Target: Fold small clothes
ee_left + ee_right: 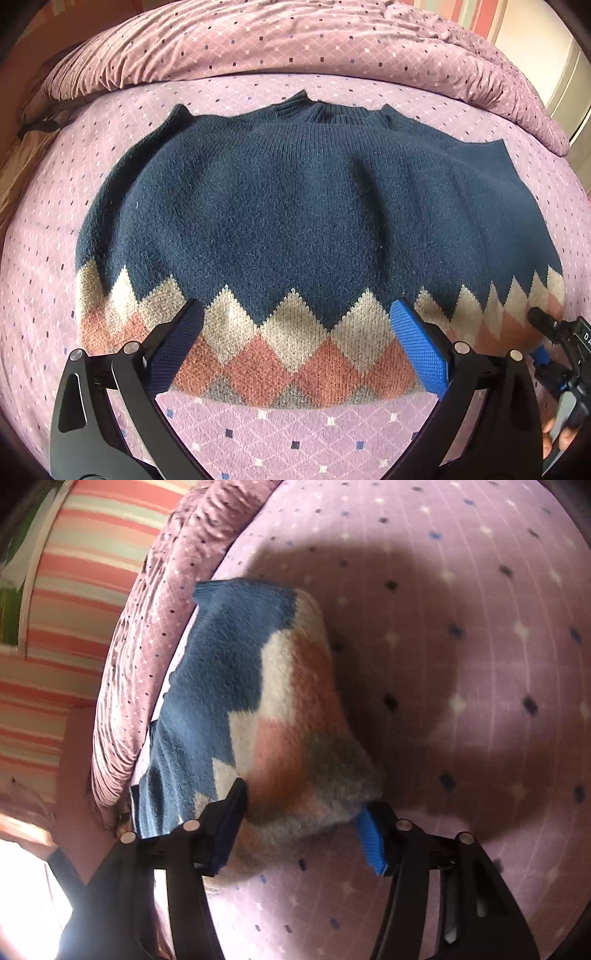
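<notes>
The bed (pixel 258 435), covered in a pink diamond-print sheet, carries everything, with a rumpled duvet (pixel 295 40) bunched along its far side. On the sheet the sweater (pixel 295 206) lies spread out flat, navy above and banded with cream and orange diamonds at the hem, collar away from the person.

The left tongs (pixel 295 354) hang spread wide over the middle of the hem band, pinching nothing. The right tongs (pixel 299 827) are at the sweater's right hem corner, which bulges up between the two pads. The pad nearer the duvet is pushed into the knit; the blue pad (pixel 371 843) sits just at the corner's tip, and whether it presses yet I cannot tell.

The step in hand looks like taking the hem corners for the first fold. To do it well, the right tongs should bite deeper than the tip so that both layers are caught, and the left tongs should shift to the opposite corner before any lift.
</notes>
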A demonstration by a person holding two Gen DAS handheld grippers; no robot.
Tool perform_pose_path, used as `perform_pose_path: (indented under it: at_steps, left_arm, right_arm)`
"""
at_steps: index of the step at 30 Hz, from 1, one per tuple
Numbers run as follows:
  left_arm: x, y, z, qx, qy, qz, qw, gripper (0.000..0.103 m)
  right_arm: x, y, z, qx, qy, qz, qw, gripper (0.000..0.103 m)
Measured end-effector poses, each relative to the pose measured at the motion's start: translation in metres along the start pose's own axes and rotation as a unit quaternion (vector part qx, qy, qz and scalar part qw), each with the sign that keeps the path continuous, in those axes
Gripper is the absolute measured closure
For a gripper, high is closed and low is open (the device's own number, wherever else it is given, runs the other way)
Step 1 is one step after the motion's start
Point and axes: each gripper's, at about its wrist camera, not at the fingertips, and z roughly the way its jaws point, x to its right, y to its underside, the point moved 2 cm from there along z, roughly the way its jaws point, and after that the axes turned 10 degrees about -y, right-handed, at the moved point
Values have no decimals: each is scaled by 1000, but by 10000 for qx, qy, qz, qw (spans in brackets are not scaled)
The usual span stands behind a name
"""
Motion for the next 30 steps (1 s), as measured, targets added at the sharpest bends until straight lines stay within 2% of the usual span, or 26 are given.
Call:
perform_pose_path:
  at_steps: [2,5,6,7,8,9,12,18,24,30]
  left_arm:
    - [-1,0,2,-39,8,-17,10000,3]
    - [0,-2,3,-43,-9,-5,10000,3]
    - [0,-3,5,-55,-14,10,10000,3]
    - [0,-4,6,-75,-16,21,10000,3]
    - [1,-4,8,-102,-7,27,9999,3]
    - [2,-5,11,-131,-3,31,9999,3]
    - [4,-8,19,-196,-5,63,9998,3]
    - [6,-10,31,-276,28,2,9996,3]
    - [10,-9,33,-273,-108,118,9995,3]
    - [11,-11,35,-293,-183,173,9993,3]
  right_arm:
    - [-4,-1,4,59,76,-161,9998,45]
    - [-3,-10,11,155,-196,230,9994,46]
    - [-7,-11,13,187,-164,126,9996,47]
    - [-12,-11,14,192,-95,-57,9998,52]
    - [-20,-9,14,195,-30,-319,9993,62]
    - [-28,-7,14,201,77,-607,9979,64]
    - [-35,-6,16,182,265,-1010,9944,66]
    - [-29,-9,23,187,146,-797,9965,58]
    - [-37,-6,21,315,292,-963,9944,67]
    - [-56,-5,11,458,178,-1238,9911,69]
